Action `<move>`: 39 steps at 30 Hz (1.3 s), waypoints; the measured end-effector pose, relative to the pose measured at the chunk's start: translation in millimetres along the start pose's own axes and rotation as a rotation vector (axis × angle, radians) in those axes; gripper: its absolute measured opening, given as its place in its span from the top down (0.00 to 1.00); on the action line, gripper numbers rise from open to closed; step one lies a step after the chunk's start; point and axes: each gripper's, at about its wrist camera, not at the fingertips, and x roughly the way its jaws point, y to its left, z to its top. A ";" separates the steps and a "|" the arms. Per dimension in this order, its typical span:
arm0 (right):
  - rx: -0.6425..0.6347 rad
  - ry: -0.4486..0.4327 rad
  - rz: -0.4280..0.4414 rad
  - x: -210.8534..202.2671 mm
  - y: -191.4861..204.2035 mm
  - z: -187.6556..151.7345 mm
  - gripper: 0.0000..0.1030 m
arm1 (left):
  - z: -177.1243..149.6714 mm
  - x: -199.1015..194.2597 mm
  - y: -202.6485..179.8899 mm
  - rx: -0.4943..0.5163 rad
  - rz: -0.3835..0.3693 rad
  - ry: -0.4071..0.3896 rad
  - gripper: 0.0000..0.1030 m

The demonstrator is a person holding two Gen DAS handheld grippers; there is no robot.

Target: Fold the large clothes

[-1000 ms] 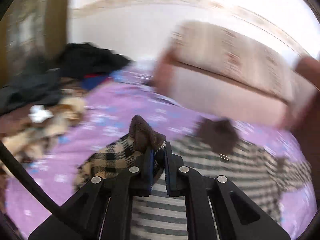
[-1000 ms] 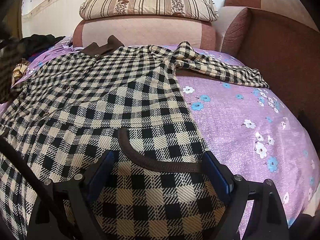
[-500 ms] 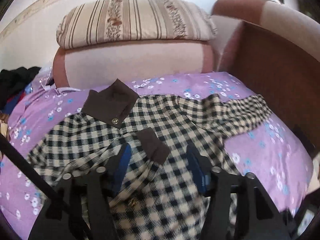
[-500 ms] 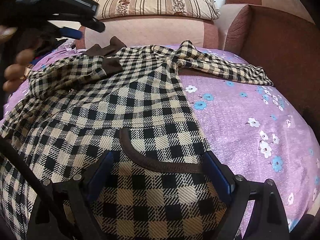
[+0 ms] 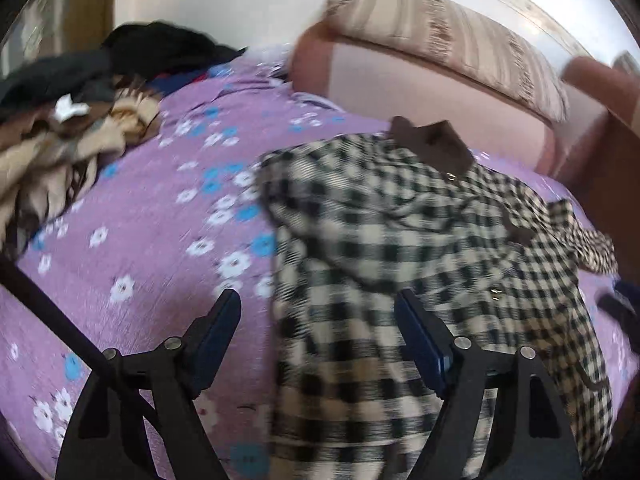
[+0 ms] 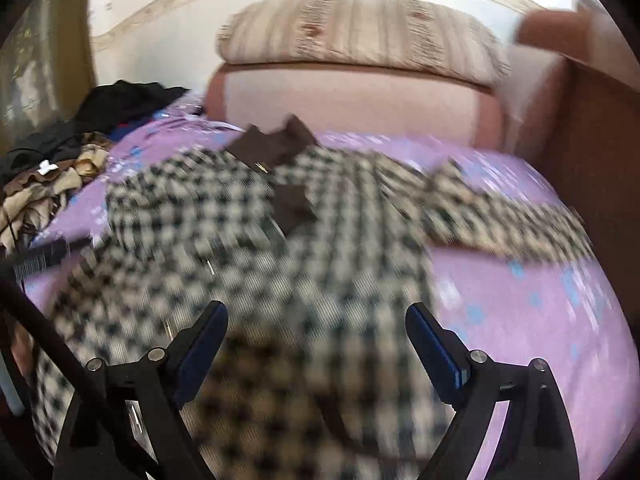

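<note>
Checked shirt [image 6: 248,248] spread on purple floral bedspread [image 5: 152,216]; left tongs [image 5: 318,336], right tongs [image 6: 316,340] both released, gripping nothing.

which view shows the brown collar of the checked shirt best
The left wrist view: the brown collar of the black-and-cream checked shirt shows sharper there, both points distinct against the purple floral bedspread. The right wrist view also shows the whole collar, but smaller and smeared by motion blur.

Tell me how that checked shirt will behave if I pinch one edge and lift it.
The shirt is probably floppy: it lies creased and folded over itself on the purple sheet, so it should drape and trail. It likely weighs little. Its brown collar looks thicker and may hold shape better.
</note>
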 end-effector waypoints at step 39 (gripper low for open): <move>-0.071 0.242 0.445 112.8 156.1 111.0 0.68 | -18.7 29.5 6.3 -0.030 0.097 0.102 0.25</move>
